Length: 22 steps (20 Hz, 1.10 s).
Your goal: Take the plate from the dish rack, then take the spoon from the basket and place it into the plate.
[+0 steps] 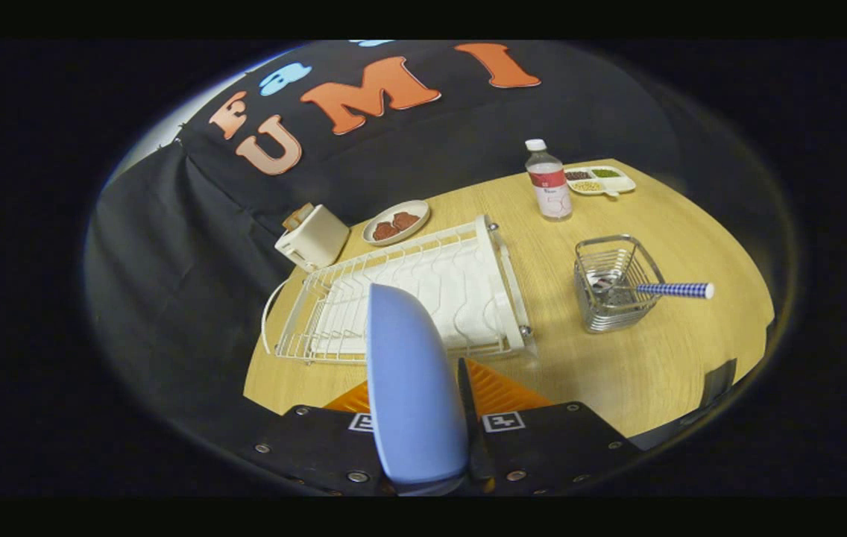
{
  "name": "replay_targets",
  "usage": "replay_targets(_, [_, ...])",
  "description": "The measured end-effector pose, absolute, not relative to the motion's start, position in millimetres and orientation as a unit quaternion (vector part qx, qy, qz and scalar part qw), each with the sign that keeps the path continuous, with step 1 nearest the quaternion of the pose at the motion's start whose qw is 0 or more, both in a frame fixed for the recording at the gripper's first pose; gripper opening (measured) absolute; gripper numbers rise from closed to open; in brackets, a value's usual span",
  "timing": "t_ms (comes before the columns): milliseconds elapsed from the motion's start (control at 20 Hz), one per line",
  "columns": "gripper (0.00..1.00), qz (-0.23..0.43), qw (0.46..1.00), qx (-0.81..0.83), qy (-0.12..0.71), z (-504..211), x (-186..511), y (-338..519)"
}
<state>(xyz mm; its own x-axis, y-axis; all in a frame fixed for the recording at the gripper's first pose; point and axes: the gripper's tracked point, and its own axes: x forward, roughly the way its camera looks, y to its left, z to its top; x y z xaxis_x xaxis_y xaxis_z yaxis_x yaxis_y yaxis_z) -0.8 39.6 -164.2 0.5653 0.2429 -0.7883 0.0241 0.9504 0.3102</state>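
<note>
Plate (410,388) up off the rack and pinched on edge in the tongs (461,418), fingers pressed to either face of it. Smooth, matte, pale blue, a rounded rim seen nearly edge-on, standing upright between the fingers. First step looks done, by the lie of things; setting it down flat comes next, and that calls for a bare stretch of surface, most likely the open wood between rack and basket near the front edge, with the wrist rolled so the plate lands face up.

Just beyond the plate: dish rack (401,298), white coated wire over a ribbed white drip tray, slots now free, lying along the left side of the surface (617,373), pale wood grain, rounded edge.

Off to the right, well apart from the rack: wire basket (610,287), shiny metal, square with rounded corners. Spoon (662,289) tipped inside, bowl down in the basket, blue-and-white checked handle poking out over the right rim — a thin target, best taken on the handle.

Farther back: small white toaster (312,237) at the far left corner, an oval dish (397,221) with brownish pieces beside it, a clear plastic bottle (549,183) with white cap, and a divided white tray (601,180) of beans at the far edge.
</note>
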Motion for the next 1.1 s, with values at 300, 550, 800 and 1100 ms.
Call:
replay_targets(300, [0.34, 0.064, 0.858, 0.185, 0.475, -199, -22, 37])
replay_targets(550, [0.34, 0.063, 0.844, 0.212, 0.489, -230, -41, 37])
replay_targets(800, [0.33, 0.055, 0.832, 0.242, 0.496, -250, -53, 36])
replay_targets(1100, [0.33, 0.043, 0.842, 0.232, 0.486, -257, -52, 27])
